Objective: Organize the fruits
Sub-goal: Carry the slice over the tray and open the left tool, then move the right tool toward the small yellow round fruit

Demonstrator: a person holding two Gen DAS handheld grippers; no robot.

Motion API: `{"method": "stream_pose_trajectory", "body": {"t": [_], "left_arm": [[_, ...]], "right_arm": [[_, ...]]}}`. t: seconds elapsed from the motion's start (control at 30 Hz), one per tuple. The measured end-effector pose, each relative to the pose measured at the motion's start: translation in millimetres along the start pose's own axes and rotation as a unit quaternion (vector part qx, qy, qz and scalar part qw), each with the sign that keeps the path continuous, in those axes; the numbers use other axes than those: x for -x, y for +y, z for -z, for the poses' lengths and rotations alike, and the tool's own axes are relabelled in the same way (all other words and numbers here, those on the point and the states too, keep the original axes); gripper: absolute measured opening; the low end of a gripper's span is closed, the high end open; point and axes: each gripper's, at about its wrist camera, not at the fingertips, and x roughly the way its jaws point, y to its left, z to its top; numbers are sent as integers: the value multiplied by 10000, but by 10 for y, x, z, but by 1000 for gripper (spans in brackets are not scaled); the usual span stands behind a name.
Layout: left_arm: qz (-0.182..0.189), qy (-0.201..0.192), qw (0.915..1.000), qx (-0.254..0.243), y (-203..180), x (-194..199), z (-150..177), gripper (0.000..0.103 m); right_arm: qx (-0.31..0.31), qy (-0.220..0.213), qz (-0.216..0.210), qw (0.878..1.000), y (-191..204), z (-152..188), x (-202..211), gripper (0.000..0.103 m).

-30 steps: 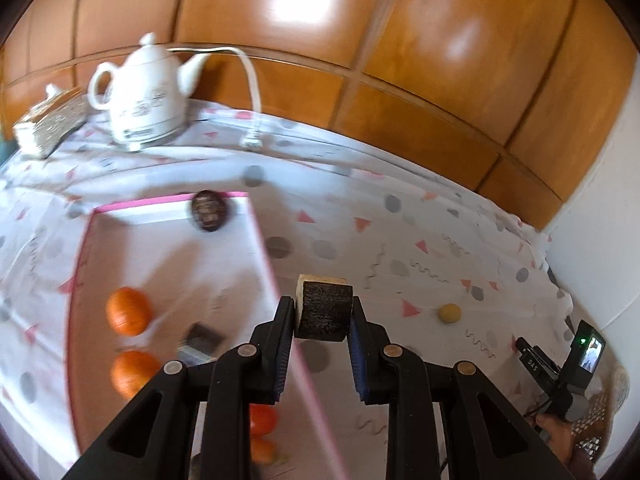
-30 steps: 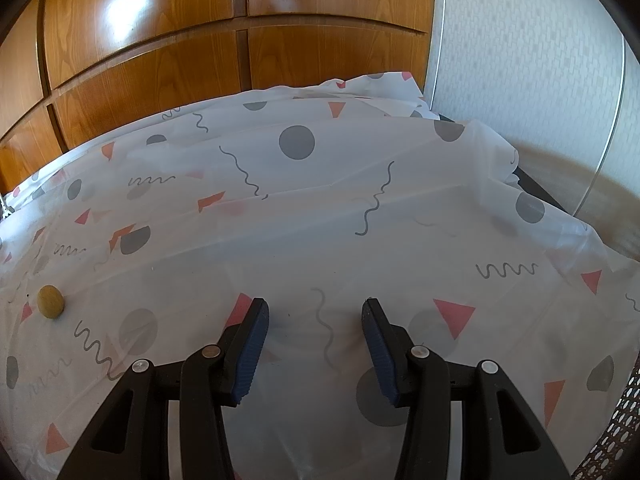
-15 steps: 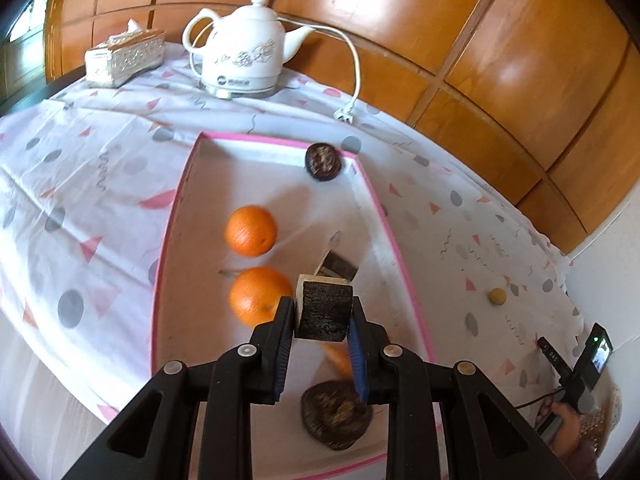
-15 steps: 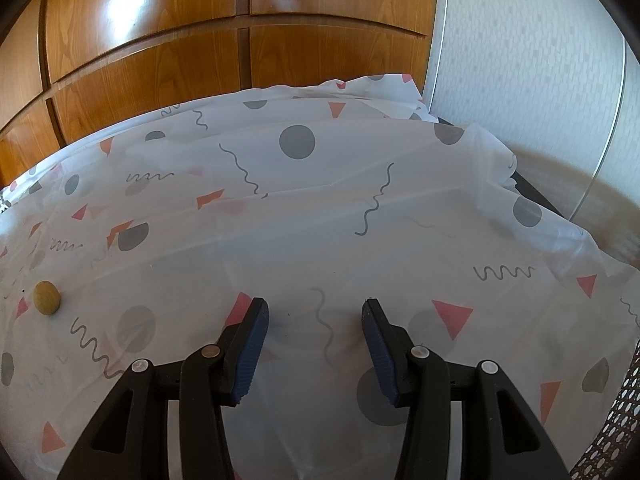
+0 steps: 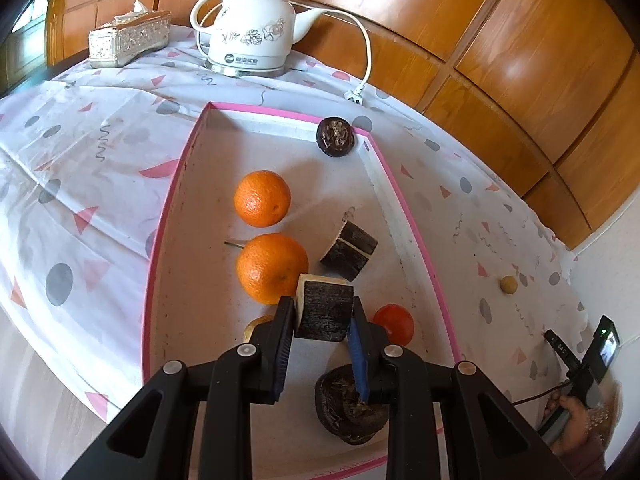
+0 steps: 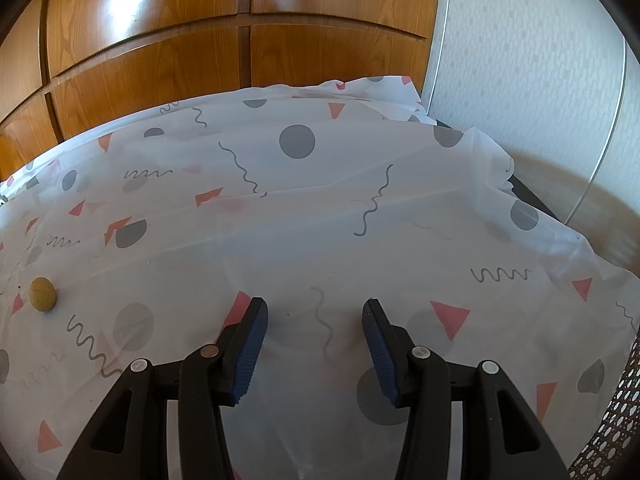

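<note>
the left gripper had its jaws clamped on a dark, bark-skinned chunk with a pale cut top, held up over the pink-rimmed tray. in the tray lay two oranges, one behind the other, and beside the nearer one a second dark chunk with a pale line across it. a dark wrinkled round fruit sat at the tray's far corner against the rim, another lay low under the gripper, a red fruit sat just right of the jaws, and a yellowish one peeked out at their left. behind the tray stood a white kettle with a grey flower print and a small logo on its belly that i could not read, its cord trailing to a plug on the patterned cloth; a silver tissue box sat to its left. the right gripper hung over the cloth with its jaws apart and nothing between them. a small yellow fruit lay alone on the cloth well to its left, outside the tray.
</note>
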Motion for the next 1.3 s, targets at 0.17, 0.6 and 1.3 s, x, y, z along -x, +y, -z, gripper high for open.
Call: {"method": "stream_pose_trajectory", "body": {"t": [0.17,0.6,1.3], "left_arm": [[-26,-38,10000,17,6,19,-2,30],[-167,-175,9997,-65,-23,73,-23,33],[-497,-557,9971,-168,-39,257,-46,36]], "right_arm": [[9,-2,11,10000,1,4,1,50],[7,-2,12,10000,0,5,1,50],[53,84,28,9999,7,-12,10,50]]}}
